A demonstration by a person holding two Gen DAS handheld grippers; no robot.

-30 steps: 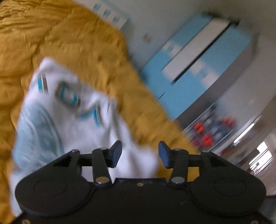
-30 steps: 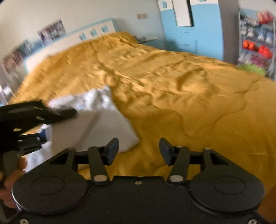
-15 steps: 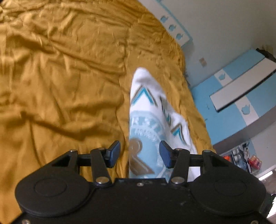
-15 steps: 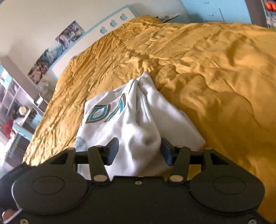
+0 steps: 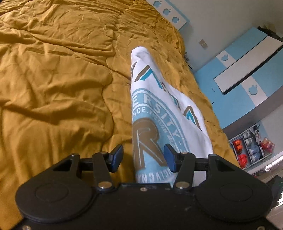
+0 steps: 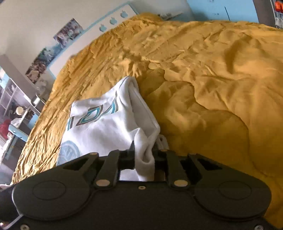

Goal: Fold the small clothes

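A white T-shirt with a light-blue and brown round print lies in a narrow heap on the mustard bed cover. My left gripper is open at its near end; the printed cloth runs between the blue pads, and neither pad squeezes it. In the right wrist view the same T-shirt lies bunched on the bed cover. The jaws of my right gripper are closing, and they pinch a thick fold of its plain white cloth.
The bed cover is wrinkled, with ridges. A white headboard with apple cut-outs is at the far end. A blue and white wardrobe and a rack of small items stand to the right. Posters hang on the wall.
My right gripper's jaws have come together on a fold of the T-shirt. Both grippers have dropped closer to it. The left jaws stay apart.
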